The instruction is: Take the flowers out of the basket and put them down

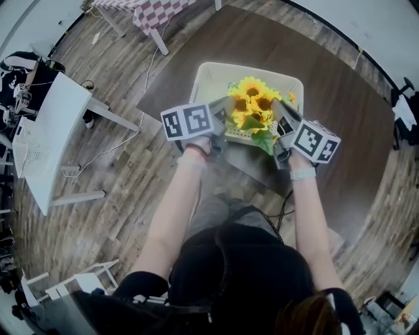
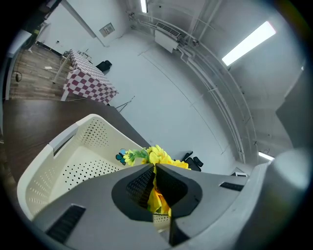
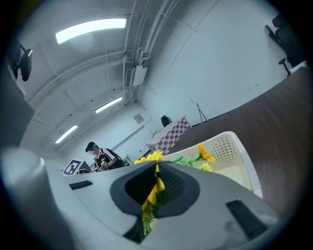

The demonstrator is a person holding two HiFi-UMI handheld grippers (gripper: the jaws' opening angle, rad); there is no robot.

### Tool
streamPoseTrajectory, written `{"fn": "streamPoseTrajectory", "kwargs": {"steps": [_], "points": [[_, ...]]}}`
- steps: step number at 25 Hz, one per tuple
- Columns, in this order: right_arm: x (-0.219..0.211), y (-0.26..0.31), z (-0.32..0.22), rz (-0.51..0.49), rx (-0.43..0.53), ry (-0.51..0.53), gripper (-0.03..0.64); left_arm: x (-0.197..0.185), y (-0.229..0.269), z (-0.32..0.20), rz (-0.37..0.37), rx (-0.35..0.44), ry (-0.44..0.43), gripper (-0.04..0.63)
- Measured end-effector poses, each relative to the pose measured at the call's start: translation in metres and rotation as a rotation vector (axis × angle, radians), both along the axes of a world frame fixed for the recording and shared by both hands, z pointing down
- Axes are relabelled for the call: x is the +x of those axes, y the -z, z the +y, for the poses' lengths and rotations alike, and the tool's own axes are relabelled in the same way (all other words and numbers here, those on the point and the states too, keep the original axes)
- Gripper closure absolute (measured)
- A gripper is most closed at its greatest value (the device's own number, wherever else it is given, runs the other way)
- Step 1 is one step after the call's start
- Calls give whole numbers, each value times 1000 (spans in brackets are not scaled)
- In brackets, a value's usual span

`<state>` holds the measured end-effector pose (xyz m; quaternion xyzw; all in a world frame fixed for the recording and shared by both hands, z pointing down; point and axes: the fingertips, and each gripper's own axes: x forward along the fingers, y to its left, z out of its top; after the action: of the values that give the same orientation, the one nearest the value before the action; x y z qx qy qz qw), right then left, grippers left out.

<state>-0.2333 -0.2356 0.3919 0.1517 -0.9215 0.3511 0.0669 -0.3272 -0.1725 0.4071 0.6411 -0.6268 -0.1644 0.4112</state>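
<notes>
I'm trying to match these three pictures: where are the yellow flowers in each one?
Head view: flowers upper middle, over the basket's near edge.
Left gripper view: lower middle, pinched between the jaws.
Right gripper view: lower middle, pinched between the jaws.
Shared landmark: the cream basket.

The basket (image 1: 211,84) stands on the table (image 1: 340,98). The flowers (image 1: 252,105) are over the basket's near edge, with the left gripper (image 1: 226,108) at their left and the right gripper (image 1: 280,111) at their right. Behind the basket and to its left stands a second table (image 1: 160,10). Far to the basket's left stands a desk (image 1: 46,131).
</notes>
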Motion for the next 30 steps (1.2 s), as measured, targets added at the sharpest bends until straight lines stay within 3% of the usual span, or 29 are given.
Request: {"fn": "streamPoseTrajectory", "kwargs": {"steps": [30], "points": [[33, 52, 25, -74, 61, -184, 612, 19, 54, 7, -20, 127, -136, 588]]}}
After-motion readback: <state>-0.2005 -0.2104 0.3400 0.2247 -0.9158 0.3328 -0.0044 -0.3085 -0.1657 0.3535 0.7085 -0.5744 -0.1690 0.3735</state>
